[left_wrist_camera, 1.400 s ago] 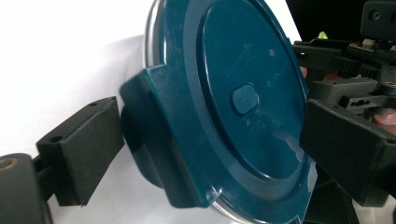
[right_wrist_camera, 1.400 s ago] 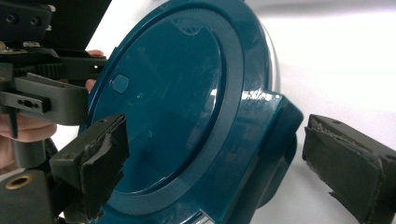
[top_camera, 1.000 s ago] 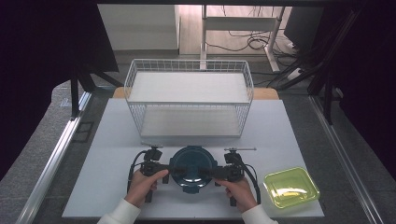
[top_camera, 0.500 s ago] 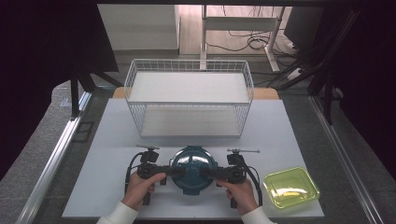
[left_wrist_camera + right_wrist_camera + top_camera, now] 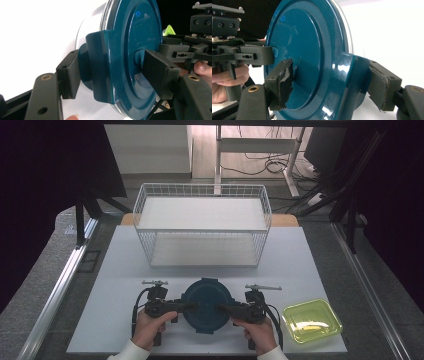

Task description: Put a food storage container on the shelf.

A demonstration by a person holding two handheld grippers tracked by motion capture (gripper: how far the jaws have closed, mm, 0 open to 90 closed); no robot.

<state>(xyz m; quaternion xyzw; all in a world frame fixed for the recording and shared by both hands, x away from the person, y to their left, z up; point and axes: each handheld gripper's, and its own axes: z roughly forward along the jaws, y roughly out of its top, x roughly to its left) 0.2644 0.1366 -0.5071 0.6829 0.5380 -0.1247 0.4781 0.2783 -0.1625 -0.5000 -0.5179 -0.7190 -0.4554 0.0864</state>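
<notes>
A round container with a dark teal lid (image 5: 206, 304) stands near the table's front edge, between my two grippers. My left gripper (image 5: 192, 306) reaches in from the left. Its jaws have just been closing and now clamp the lid's side clasp (image 5: 100, 67), one pad (image 5: 68, 75) under the clasp and the other on the lid's top. My right gripper (image 5: 220, 308) mirrors it on the opposite clasp (image 5: 352, 75). Its jaws too have been closing, and a pad (image 5: 284, 81) lies against the lid's top.
A white wire basket (image 5: 202, 227) stands at the back middle of the white table (image 5: 120, 270). A yellow-green square container (image 5: 311, 320) sits at the front right, close to my right hand. Black cables trail from both grippers.
Both grippers' jaws have narrowed onto the lid's two clasps. The left hand has edged slightly inward, and the bright glare on the lid has gone.
</notes>
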